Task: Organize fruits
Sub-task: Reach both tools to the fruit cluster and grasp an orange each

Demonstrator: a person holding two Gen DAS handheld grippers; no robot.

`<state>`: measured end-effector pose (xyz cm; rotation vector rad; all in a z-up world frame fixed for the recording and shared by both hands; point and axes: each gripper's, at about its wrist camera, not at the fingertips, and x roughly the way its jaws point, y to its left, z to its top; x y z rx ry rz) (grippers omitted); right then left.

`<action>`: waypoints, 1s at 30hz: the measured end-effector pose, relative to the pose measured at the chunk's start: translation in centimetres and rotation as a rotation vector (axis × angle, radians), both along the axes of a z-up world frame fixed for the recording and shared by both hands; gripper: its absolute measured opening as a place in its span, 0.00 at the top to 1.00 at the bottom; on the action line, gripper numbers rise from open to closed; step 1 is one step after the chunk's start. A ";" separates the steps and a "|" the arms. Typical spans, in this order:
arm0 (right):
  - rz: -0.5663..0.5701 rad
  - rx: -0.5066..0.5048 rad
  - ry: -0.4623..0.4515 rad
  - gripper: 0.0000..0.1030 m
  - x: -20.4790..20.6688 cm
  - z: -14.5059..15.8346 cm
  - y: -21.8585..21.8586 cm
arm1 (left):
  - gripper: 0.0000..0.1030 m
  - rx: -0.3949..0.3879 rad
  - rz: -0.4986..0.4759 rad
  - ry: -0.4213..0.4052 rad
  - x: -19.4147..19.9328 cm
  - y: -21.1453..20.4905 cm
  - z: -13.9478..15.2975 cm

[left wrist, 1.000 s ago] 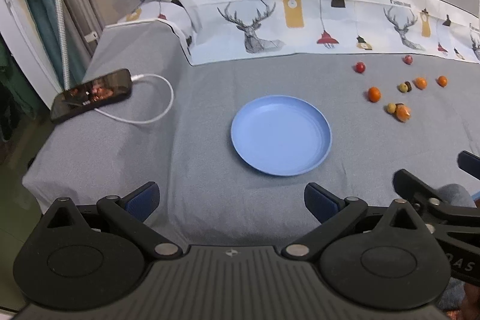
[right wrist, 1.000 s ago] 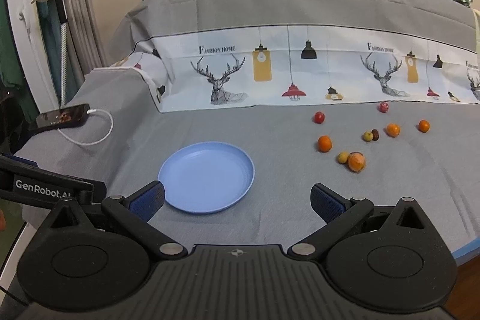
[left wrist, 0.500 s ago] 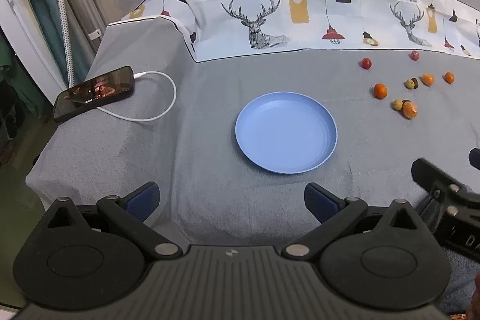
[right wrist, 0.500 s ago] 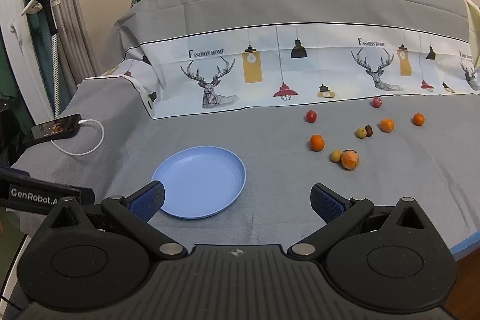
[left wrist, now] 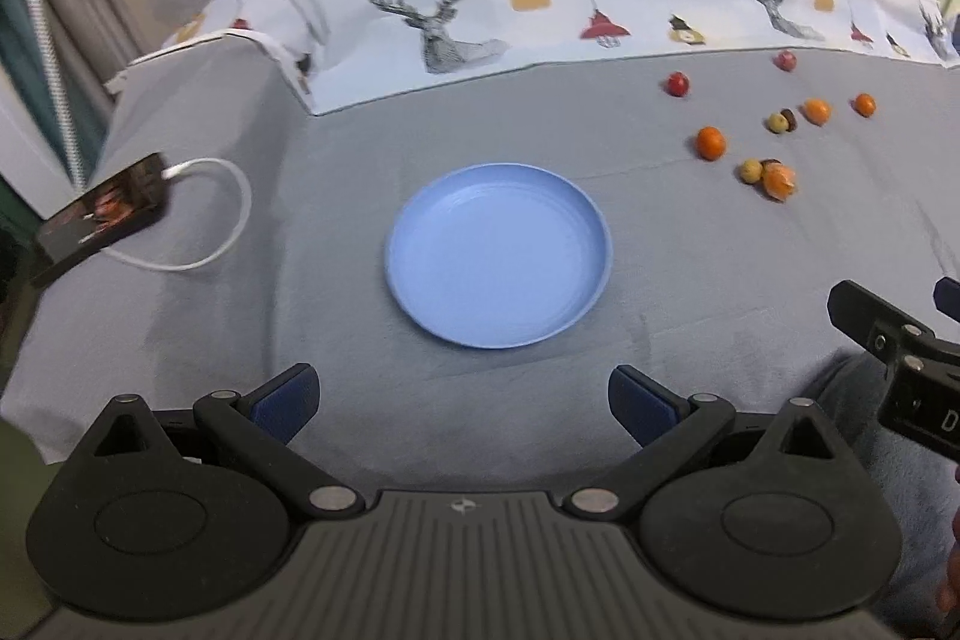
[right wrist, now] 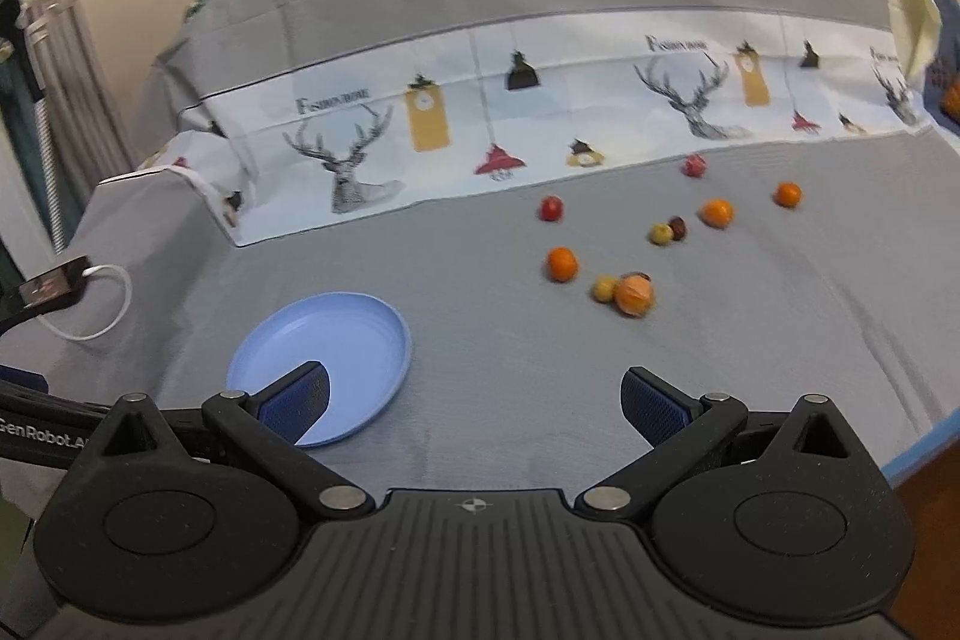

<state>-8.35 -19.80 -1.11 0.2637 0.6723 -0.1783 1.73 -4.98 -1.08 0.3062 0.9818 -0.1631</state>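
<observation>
A light blue plate (left wrist: 498,253) lies bare on the grey cloth, just ahead of my left gripper (left wrist: 463,400), which is open and holds nothing. Several small fruits lie scattered to the plate's right: an orange one (left wrist: 711,142), a red one (left wrist: 677,84), a papery orange one (left wrist: 779,180) with a small yellow one (left wrist: 750,170) beside it. In the right wrist view the plate (right wrist: 336,334) sits at the lower left, partly behind my left finger. My right gripper (right wrist: 475,403) is open and empty, well short of the orange fruit (right wrist: 561,263) and the papery one (right wrist: 633,295).
A phone (left wrist: 105,214) on a white charging cable (left wrist: 222,226) lies at the cloth's left edge. A deer-print cloth band (left wrist: 540,4) runs along the back. My right gripper's body (left wrist: 894,346) shows at the right edge of the left wrist view.
Both grippers have moved forward over the cloth, so the plate and fruits look nearer. The right wrist view has swung to the right, putting the plate at its lower left.
</observation>
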 end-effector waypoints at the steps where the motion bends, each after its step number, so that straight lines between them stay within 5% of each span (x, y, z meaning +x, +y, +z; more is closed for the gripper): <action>1: -0.014 0.008 0.002 0.00 0.1 -0.3 -0.7 | 0.00 -0.010 -0.008 0.016 0.3 -0.5 -0.2; 5: -0.102 0.012 0.019 0.00 0.7 -1.4 -4.0 | 0.00 -0.017 -0.029 0.074 2.3 -3.5 -1.8; 18: -0.447 -0.087 0.072 0.00 4.8 -6.2 -21.4 | 0.00 -0.056 -0.040 0.045 12.9 -16.2 -7.4; 30: -0.551 -0.099 0.083 0.01 19.7 -14.0 -36.3 | 0.00 -0.063 -0.088 0.064 23.6 -25.9 -15.1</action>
